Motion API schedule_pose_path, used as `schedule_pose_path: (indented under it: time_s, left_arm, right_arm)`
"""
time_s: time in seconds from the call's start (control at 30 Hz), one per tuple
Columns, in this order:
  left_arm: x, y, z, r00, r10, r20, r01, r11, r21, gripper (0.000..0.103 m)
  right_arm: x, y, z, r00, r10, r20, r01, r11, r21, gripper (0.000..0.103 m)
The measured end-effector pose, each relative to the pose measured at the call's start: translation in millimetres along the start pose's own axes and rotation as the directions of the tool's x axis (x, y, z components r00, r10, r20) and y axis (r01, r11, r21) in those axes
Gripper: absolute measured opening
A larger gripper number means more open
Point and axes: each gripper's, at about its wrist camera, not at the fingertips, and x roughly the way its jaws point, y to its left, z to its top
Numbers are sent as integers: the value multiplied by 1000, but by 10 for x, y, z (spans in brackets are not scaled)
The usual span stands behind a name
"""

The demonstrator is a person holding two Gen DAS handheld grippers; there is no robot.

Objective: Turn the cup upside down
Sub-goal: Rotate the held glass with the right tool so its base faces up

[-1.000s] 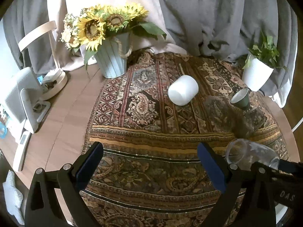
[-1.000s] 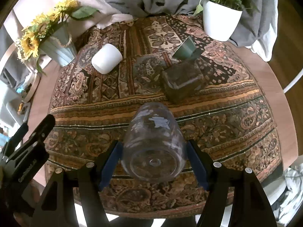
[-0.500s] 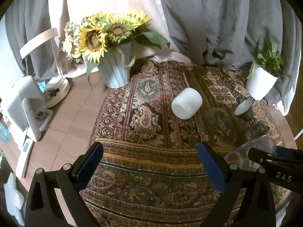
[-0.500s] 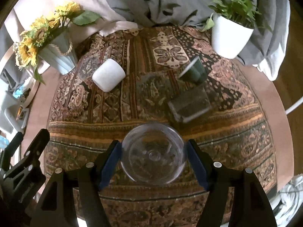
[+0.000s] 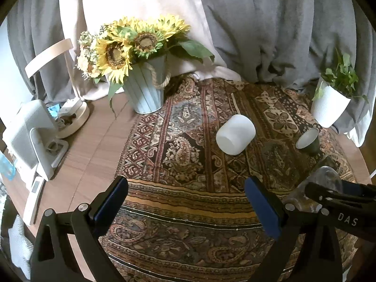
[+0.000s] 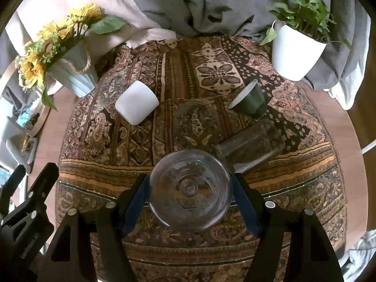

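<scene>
Gripping a clear round glass cup (image 6: 189,188) between its blue-padded fingers (image 6: 137,199), the right claw (image 6: 189,196) holds it over the patterned paisley cloth (image 6: 188,89) at the 6 o'clock edge of the round wooden table (image 6: 338,122). The cup's circular base faces the right wrist camera; whether its rim touches the cloth cannot be told. In the left wrist view the same cup (image 5: 325,183) sits at 4 o'clock, partly hidden behind the right claw's black arm.

Left claw (image 5: 186,205): spread wide, nothing between its fingers, hovering over the near edge of the cloth.

On the cloth:
- white cylindrical cup (image 6: 137,102), lying on its side, 11 o'clock of the glass cup.
- dark green cup with white interior (image 6: 249,98), tilted, at 1 o'clock.
- clear square glass tumbler (image 6: 251,145), lying on its side, just beside the held cup at 2 o'clock.

Table edge: sunflower bouquet in a pale ribbed bucket (image 6: 70,70) at 10 o'clock; green plant in a white ribbed pot (image 6: 296,54) at 1 o'clock.
</scene>
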Motion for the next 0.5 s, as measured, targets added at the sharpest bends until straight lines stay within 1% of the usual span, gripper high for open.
schedule_pose_path:
  time_s: [0.23, 0.4, 0.5]
  left_arm:
    - [-73, -29, -27, 1000, 10, 13, -10, 1000, 5, 101]
    - [-99, 21, -40, 1000, 5, 14, -5, 1000, -10, 101]
    - [-104, 43, -54, 1000, 16, 16, -16, 1000, -17, 101]
  right_arm:
    - [12, -5, 4, 1000, 19, 22, -19, 1000, -4, 72]
    - [-41, 10, -20, 996, 85, 30, -85, 996, -4, 71]
    - [4, 64, -50, 997, 75, 14, -74, 997, -16, 72]
